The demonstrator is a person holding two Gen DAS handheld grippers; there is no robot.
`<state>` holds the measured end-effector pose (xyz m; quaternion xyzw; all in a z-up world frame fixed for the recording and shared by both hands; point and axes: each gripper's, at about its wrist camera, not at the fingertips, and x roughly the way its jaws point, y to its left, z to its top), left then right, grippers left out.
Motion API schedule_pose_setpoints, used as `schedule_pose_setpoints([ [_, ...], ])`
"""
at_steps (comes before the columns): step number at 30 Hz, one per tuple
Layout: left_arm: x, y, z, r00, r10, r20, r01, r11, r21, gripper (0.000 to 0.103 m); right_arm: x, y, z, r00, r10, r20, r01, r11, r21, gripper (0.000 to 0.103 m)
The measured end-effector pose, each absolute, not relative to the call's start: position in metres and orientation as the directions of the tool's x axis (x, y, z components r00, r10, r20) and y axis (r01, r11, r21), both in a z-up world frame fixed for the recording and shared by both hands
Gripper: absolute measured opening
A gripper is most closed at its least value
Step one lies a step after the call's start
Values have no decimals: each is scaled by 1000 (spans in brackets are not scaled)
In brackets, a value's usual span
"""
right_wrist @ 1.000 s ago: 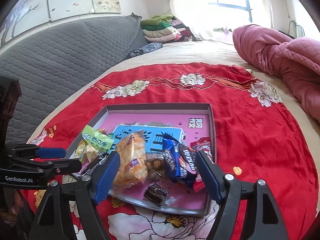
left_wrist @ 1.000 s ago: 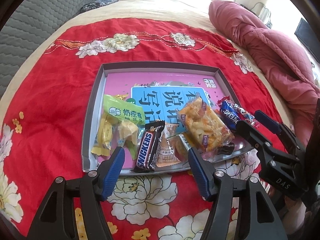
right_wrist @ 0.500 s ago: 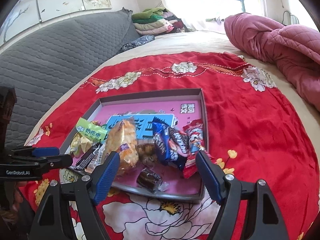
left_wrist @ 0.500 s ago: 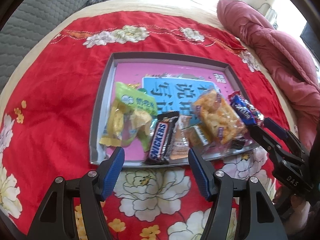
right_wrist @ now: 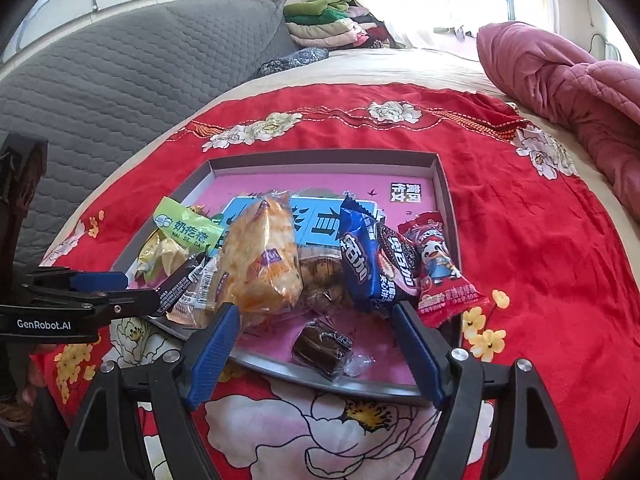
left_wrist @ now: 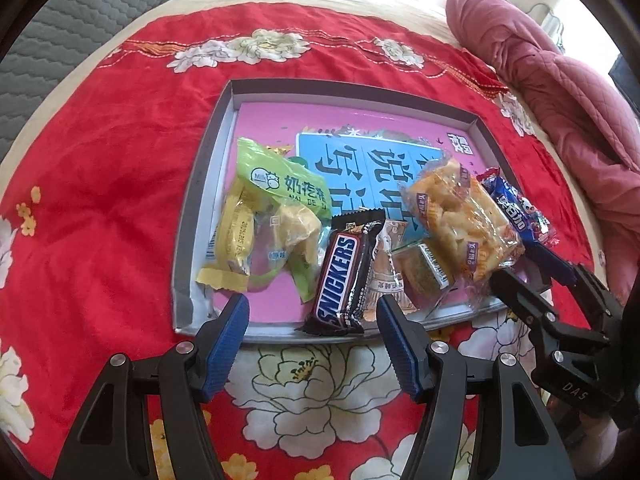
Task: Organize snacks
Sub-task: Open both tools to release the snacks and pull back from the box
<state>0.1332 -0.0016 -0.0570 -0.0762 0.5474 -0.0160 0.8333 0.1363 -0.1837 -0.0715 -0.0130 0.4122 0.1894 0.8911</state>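
Observation:
A grey tray (left_wrist: 188,216) with a pink printed floor lies on the red cloth and holds a pile of snacks. In the left wrist view I see a green candy bag (left_wrist: 280,188), a Snickers bar (left_wrist: 340,276), an orange snack pack (left_wrist: 460,216) and a blue Oreo pack (left_wrist: 516,208). My left gripper (left_wrist: 312,320) is open and empty at the tray's near edge, just before the Snickers. My right gripper (right_wrist: 316,328) is open and empty at the tray's near edge (right_wrist: 320,376), above a dark wrapped chocolate (right_wrist: 320,346), below the Oreo pack (right_wrist: 376,264) and a red candy packet (right_wrist: 436,264).
The red flowered cloth (left_wrist: 100,160) covers a bed. A pink quilt (left_wrist: 560,92) is bunched at the right. A grey padded headboard (right_wrist: 120,80) and folded clothes (right_wrist: 324,20) lie at the far side. Each gripper shows in the other's view, the left one (right_wrist: 92,300) and the right one (left_wrist: 536,300).
Both grippers have moved in closer to the tray's near edge and the snacks loom larger. Both stayed open. The snacks have not moved.

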Motion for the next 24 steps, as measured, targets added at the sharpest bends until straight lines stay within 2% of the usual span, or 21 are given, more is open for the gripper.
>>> schedule_pose_setpoints([
  [6, 134, -1, -57, 408, -122, -905, -53, 986, -157, 68, 138, -183, -74, 579, 340, -741, -353, 924, 149, 79],
  [24, 123, 1, -21, 482, -139, -865, -46, 982, -184, 70, 118, -192, -41, 672, 327, -664, -333, 935, 123, 79],
])
